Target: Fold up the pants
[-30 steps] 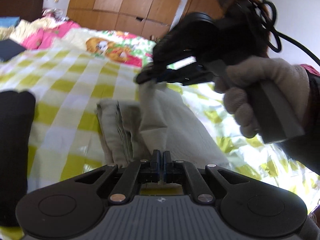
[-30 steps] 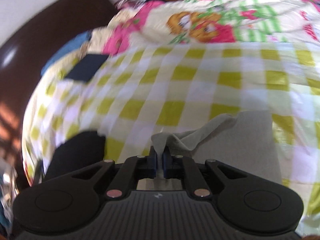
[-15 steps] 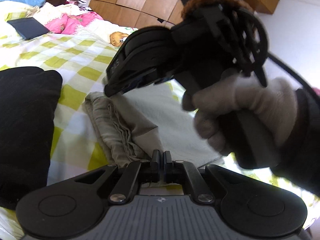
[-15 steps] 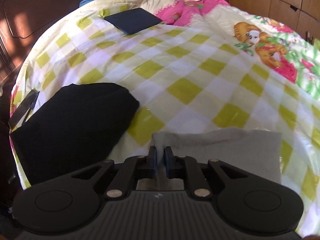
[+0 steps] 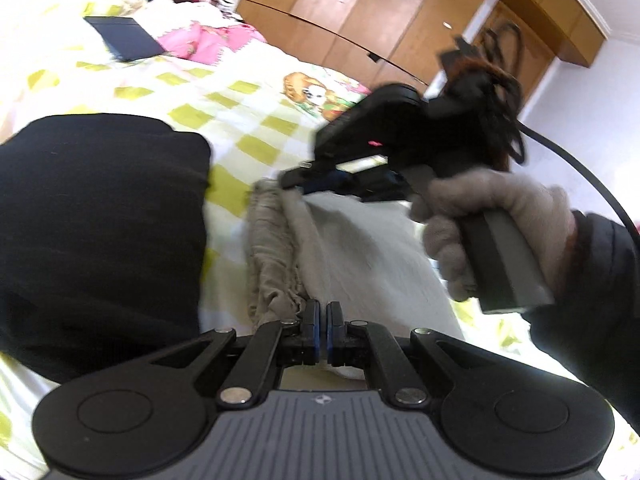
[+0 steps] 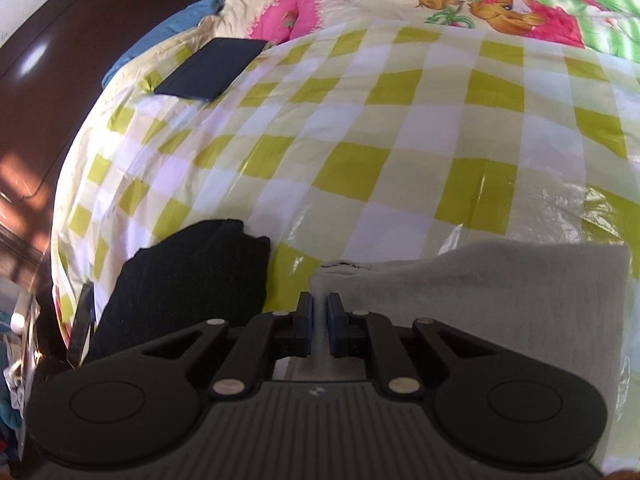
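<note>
The grey pants (image 5: pixel 360 256) lie folded on the yellow checked bed cover, with the stacked fold edges on their left side. My left gripper (image 5: pixel 322 312) is shut on the near corner of the pants. In the left wrist view my right gripper (image 5: pixel 296 178) reaches the far left corner of the pants, held by a gloved hand (image 5: pixel 492 220). In the right wrist view the right gripper (image 6: pixel 318 308) has a narrow gap between its fingers, with the pants (image 6: pixel 500 304) lying flat under and to the right of it.
A folded black garment (image 5: pixel 96 232) lies just left of the pants; it also shows in the right wrist view (image 6: pixel 188 276). A dark flat case (image 6: pixel 212 68) sits farther up the bed. Pink and cartoon-print bedding (image 6: pixel 500 4) is at the far end. Wooden wardrobes (image 5: pixel 360 12) stand behind.
The lifted grey fold came down over the stack and now lies flat. The right gripper dropped to the far left corner and its fingers parted slightly. The left gripper stayed shut.
</note>
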`<action>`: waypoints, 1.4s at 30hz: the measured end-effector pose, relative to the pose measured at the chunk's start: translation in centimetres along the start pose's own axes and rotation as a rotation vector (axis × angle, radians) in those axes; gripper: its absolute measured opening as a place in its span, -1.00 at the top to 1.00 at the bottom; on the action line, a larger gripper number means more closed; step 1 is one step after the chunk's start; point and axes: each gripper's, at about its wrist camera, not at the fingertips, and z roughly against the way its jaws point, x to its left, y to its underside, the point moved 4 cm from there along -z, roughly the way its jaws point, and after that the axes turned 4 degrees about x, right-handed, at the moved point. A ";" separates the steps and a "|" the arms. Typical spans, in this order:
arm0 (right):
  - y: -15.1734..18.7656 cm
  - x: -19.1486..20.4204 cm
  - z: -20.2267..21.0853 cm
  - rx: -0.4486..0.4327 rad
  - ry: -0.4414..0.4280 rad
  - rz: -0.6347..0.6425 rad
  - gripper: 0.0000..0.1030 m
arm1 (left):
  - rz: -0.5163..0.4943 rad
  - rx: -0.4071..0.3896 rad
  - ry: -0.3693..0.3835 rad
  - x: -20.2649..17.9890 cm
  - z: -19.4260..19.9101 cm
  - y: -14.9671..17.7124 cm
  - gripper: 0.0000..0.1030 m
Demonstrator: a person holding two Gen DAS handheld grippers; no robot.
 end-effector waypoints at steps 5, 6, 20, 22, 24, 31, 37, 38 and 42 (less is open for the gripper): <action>-0.6 -0.1 0.7 -0.038 -0.029 -0.035 0.83 | 0.060 -0.033 0.005 2.1 1.2 -1.3 0.64; -0.7 -0.1 0.9 -0.044 -0.035 -0.040 0.83 | 0.066 -0.040 0.012 2.4 1.4 -1.7 0.64; -0.9 0.0 -4.8 -0.012 0.030 0.000 0.84 | 0.041 -0.035 -0.126 5.1 -0.3 -0.9 0.63; -0.4 0.1 -5.6 -0.018 0.043 0.028 0.87 | 0.002 -0.039 -0.157 4.6 -0.3 -0.7 0.62; -0.5 0.3 -5.4 -0.025 0.031 0.033 0.82 | -0.019 -0.032 -0.176 4.3 -0.2 -0.9 0.61; -1.6 0.7 1.6 -0.168 -0.057 0.053 0.37 | -0.135 -0.121 -0.336 2.4 3.0 -2.2 0.56; 0.0 0.6 5.4 -0.208 -0.072 0.086 0.30 | -0.265 -0.185 -0.259 -2.4 2.7 -3.1 0.56; 0.5 0.1 5.8 -0.208 -0.078 0.070 0.30 | -0.288 -0.172 -0.229 -2.9 1.8 -3.0 0.56; 3.6 -3.8 8.3 -0.206 -0.003 0.007 0.27 | -0.407 -0.088 -0.196 -3.3 -2.2 -2.0 0.56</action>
